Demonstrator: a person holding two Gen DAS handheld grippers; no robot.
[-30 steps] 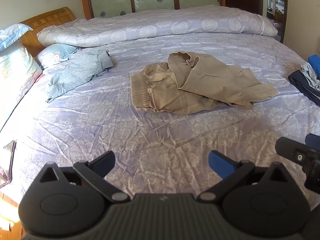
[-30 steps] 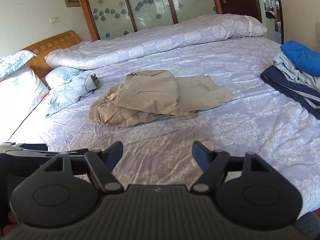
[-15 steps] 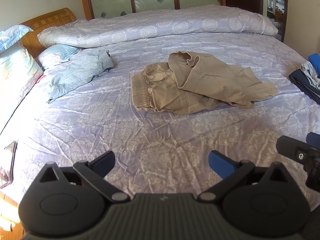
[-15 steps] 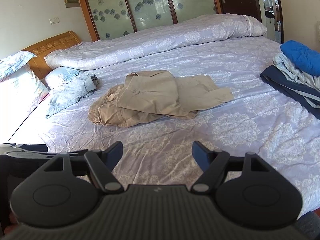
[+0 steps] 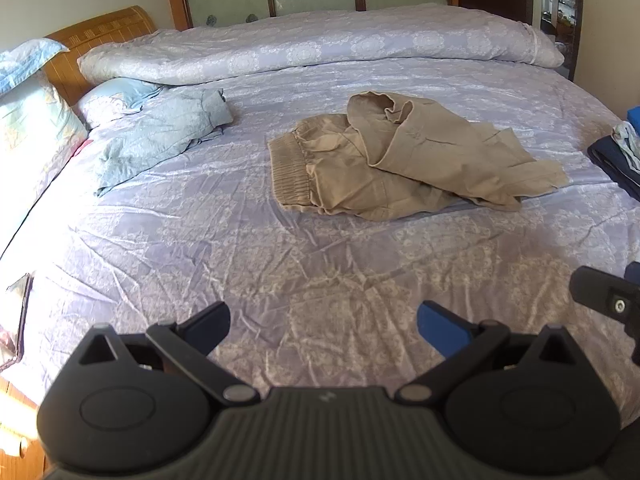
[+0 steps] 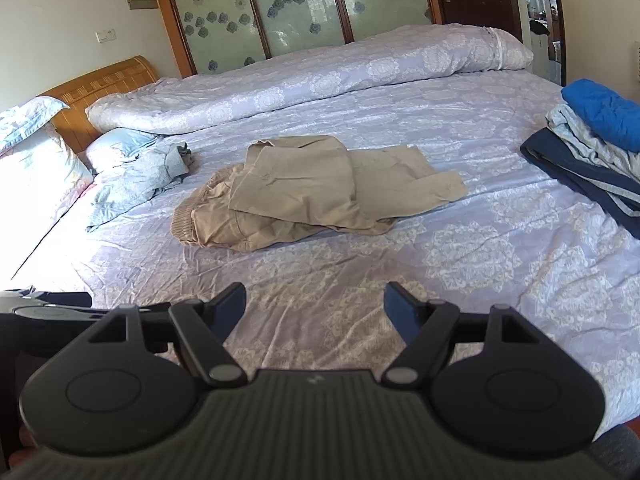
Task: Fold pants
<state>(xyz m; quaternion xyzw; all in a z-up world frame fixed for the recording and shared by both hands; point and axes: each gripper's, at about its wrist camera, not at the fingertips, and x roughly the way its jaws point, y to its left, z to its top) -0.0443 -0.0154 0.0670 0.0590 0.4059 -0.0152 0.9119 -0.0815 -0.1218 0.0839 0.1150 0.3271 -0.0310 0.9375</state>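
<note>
Tan pants [image 5: 400, 160] lie crumpled in the middle of the bed, elastic waistband to the left, legs folded loosely over each other; they also show in the right wrist view [image 6: 312, 192]. My left gripper [image 5: 322, 320] is open and empty, held above the near part of the bed, well short of the pants. My right gripper [image 6: 314, 304] is open and empty, also short of the pants. Part of the right gripper shows at the right edge of the left wrist view [image 5: 608, 300].
The bed has a lilac patterned sheet [image 5: 280, 264]. A rolled duvet [image 6: 320, 76] lies along the far side. A light blue garment [image 5: 160, 136] and pillows [image 5: 32, 128] are at the left. A stack of folded blue clothes [image 6: 592, 140] sits at the right.
Both grippers have drifted only slightly; the pants sit a touch further right in the left wrist view. Nothing was grasped or moved.
</note>
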